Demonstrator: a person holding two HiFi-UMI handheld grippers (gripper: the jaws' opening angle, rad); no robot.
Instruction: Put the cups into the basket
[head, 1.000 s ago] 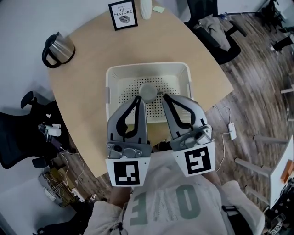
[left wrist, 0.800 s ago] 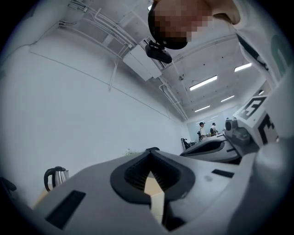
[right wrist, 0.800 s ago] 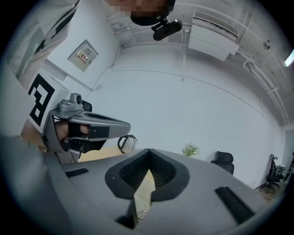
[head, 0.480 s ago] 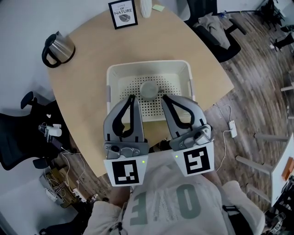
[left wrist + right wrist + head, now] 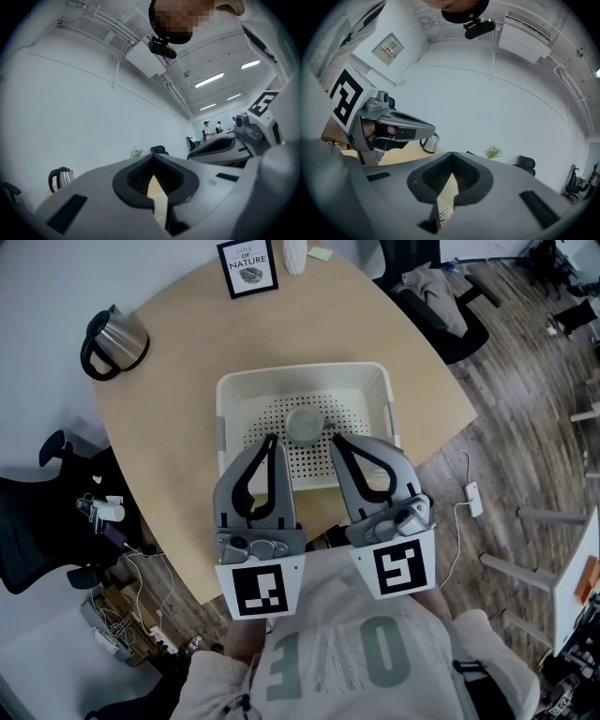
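A white perforated basket [image 5: 302, 371] stands on the round wooden table [image 5: 178, 409]. A single grey cup [image 5: 305, 425] sits inside it, near the middle. Both grippers hover side by side over the basket's near edge, close to the person's chest. My left gripper [image 5: 270, 438] is shut and holds nothing, its tips just left of the cup. My right gripper [image 5: 334, 438] is also shut and empty, its tips just right of the cup. In the left gripper view the jaws [image 5: 153, 157] meet at the tip; the right gripper view shows its jaws [image 5: 452, 154] likewise closed.
A steel kettle [image 5: 114, 338] stands at the table's far left edge, and a framed sign [image 5: 248, 267] at the back. Office chairs stand at the left [image 5: 42, 521] and far right [image 5: 441, 306]. Cables lie on the floor below the table's near edge.
The left gripper has drawn back slightly from the cup, towards the left. The right gripper and the cup have stayed where they were.
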